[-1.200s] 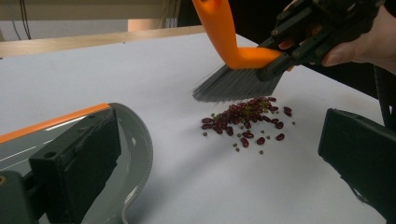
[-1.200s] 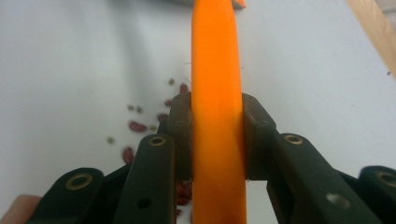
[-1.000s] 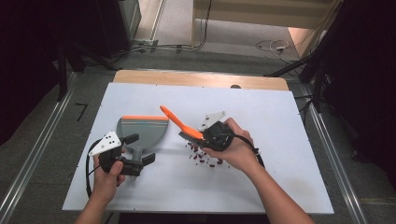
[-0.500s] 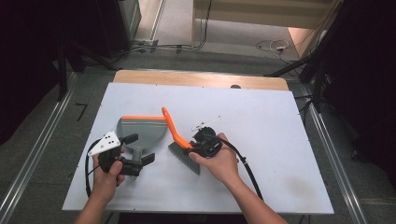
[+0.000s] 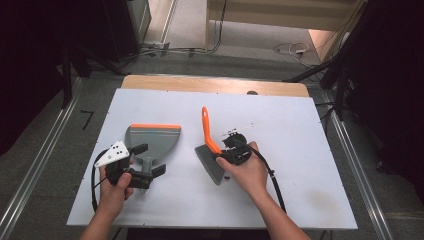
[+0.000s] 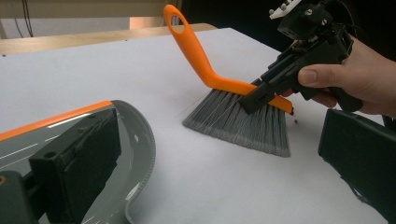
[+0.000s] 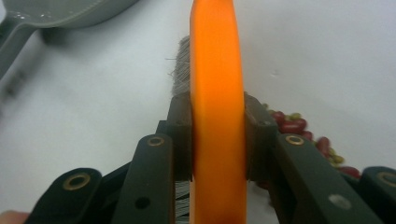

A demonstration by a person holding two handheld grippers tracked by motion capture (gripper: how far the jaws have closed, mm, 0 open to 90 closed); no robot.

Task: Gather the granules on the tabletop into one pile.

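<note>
Since a second ago I have swung the brush (image 5: 210, 150) round from a slanted lie to nearly upright on the table (image 5: 300, 130), its orange handle now pointing to 12 o'clock and its grey bristles down at 6, while my left hand has stayed put. My left gripper (image 5: 142, 167) lies low at 7 o'clock of the table, forearm coming in from the bottom edge; its jaws stand apart on either side of the stem of the grey dustpan (image 5: 152, 142), and I cannot tell whether they pinch it. My right gripper (image 5: 227, 152), just right of centre, is clamped on the brush's orange back, wrist bent leftward. The left gripper view shows the bristles splayed on the tabletop; the right gripper view shows red and green beans (image 7: 299, 126) heaped at 3 o'clock of the handle.
</note>
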